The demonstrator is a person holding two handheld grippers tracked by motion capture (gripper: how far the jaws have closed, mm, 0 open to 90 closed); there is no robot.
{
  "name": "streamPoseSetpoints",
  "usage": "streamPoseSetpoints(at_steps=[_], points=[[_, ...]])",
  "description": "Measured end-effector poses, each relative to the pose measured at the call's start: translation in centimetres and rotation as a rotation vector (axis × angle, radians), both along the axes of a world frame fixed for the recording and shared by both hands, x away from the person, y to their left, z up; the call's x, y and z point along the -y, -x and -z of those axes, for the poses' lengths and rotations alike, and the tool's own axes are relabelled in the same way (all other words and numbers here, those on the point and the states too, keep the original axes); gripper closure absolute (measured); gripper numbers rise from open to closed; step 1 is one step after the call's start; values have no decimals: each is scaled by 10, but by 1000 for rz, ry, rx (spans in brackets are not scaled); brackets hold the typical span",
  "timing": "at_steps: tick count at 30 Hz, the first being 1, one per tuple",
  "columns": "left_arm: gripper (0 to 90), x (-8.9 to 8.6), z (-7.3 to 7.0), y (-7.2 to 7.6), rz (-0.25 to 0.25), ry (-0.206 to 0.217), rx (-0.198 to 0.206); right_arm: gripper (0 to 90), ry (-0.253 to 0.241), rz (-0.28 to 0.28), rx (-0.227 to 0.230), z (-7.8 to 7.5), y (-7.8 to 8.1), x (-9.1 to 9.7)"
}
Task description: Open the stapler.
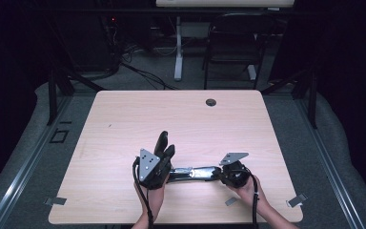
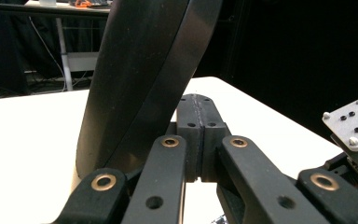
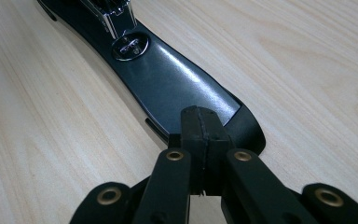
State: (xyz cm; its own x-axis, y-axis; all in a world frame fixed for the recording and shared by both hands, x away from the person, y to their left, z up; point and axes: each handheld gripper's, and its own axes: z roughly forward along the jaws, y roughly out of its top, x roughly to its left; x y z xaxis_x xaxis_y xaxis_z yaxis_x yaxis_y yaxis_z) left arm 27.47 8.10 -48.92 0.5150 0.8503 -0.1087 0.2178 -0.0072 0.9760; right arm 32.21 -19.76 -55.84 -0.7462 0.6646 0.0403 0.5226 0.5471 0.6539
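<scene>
A lab or recording studio rather than a home; a plain light-wood table (image 1: 124, 124) with a cable grommet (image 1: 211, 102) stands alone at the centre of the frame on grey carpet (image 1: 24, 143); black curtains (image 1: 348, 57) close off the left and right edges; dark stand legs (image 1: 57, 90) brace at both sides; cables (image 1: 143, 71) trail over the floor at upper left; a folding chair (image 1: 231, 43) and a desk leg (image 1: 178, 47) sit at top centre.

Closed tongs (image 3: 200, 122) over black stapler (image 3: 168, 79)
</scene>
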Motion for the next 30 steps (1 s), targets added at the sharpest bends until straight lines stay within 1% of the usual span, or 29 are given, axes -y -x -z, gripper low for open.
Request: streamPoseSetpoints(at_steps=[3,4,6,9,11,14,18,22,23,24,27,30], points=[[900,-2,0,0,-2,4,-1,900,3,-5,3,0,0,0],[900,-2,0,1,-5,14,-3,900,3,-3,4,0,0,0],[900,-5,1,1,-1,49,-8,900,3,-3,4,0,0,0],[900,-6,1,1,2,53,-10,900,-1,-5,0,0,-1,1],[900,-7,0,2,0,41,-5,900,0,-3,2,0,0,0],[900,-9,0,2,1,40,-7,900,-1,-2,0,0,0,0],[900,-12,0,1,0,64,-13,900,0,-8,2,0,0,0],[900,-13,-1,2,-3,53,-15,900,0,-5,1,0,0,0],[900,-12,-1,3,-10,23,-6,900,3,-9,3,0,0,0],[900,-12,-1,3,-10,23,-6,900,3,-9,3,0,0,0],[900,-10,0,3,-20,-14,11,900,3,-10,4,0,0,0],[900,-11,1,4,-20,-15,7,900,3,-10,4,0,0,0]])
